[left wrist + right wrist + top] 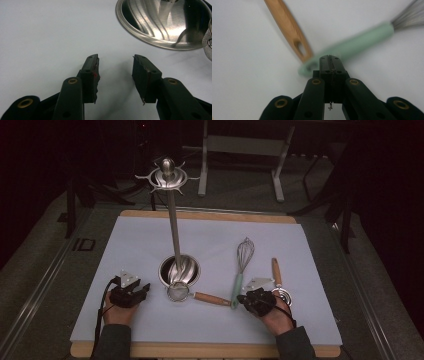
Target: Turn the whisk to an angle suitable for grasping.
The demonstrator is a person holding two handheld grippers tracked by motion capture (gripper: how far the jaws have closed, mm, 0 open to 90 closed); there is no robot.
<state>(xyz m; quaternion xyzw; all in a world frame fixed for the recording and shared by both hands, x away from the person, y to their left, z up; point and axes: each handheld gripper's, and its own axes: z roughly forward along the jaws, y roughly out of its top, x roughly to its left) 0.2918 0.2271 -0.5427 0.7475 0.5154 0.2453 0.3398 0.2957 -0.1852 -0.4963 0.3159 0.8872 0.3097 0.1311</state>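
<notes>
While the left gripper (115,75) rests with jaws apart, right gripper (331,65), jaws together, sits nearest the whisk (241,269): handle end just at 12 o'clock, long axis toward 1 o'clock.

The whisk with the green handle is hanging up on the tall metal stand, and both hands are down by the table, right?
Not quite. The whisk is lying flat on the white mat, not hanging. The high view shows it to the right of the tall metal stand. Both hands are indeed down by the table.
</notes>
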